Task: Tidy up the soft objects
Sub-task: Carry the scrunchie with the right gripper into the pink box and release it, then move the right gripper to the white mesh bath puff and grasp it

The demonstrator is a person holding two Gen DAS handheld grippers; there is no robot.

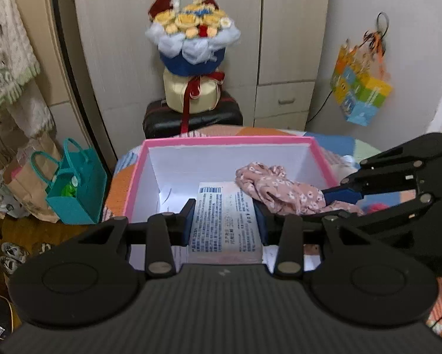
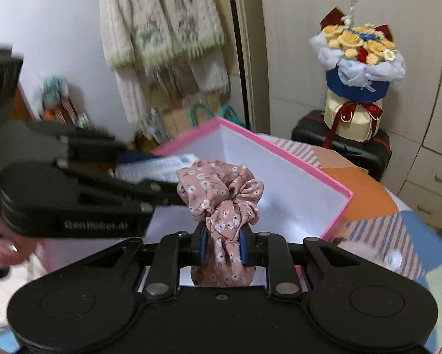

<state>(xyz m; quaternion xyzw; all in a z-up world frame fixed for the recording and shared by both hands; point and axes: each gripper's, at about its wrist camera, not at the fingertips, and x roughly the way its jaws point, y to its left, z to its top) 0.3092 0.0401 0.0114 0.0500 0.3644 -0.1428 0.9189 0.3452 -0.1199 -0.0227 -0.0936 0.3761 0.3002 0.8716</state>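
A pink-rimmed box (image 1: 173,141) with white inner walls stands open on the patchwork bed. My left gripper (image 1: 225,221) is shut on a white pack of tissues (image 1: 225,224) with blue print, held over the box's near edge. My right gripper (image 2: 222,246) is shut on a pink floral scrunchie (image 2: 221,194), which bunches above its blue pads. In the left wrist view the scrunchie (image 1: 277,188) and the right gripper (image 1: 338,194) hang over the box's right side. The right wrist view shows the left gripper (image 2: 162,171), blurred, with the tissue pack (image 2: 159,166) over the box (image 2: 279,150).
A yarn flower bouquet (image 1: 194,41) sits on a black suitcase (image 1: 191,118) against the wardrobe behind the box. A teal bag (image 1: 76,188) and paper bags stand on the floor to the left. A colourful gift bag (image 1: 359,85) hangs on the right wall. A person's hand (image 2: 2,250) holds the left gripper.
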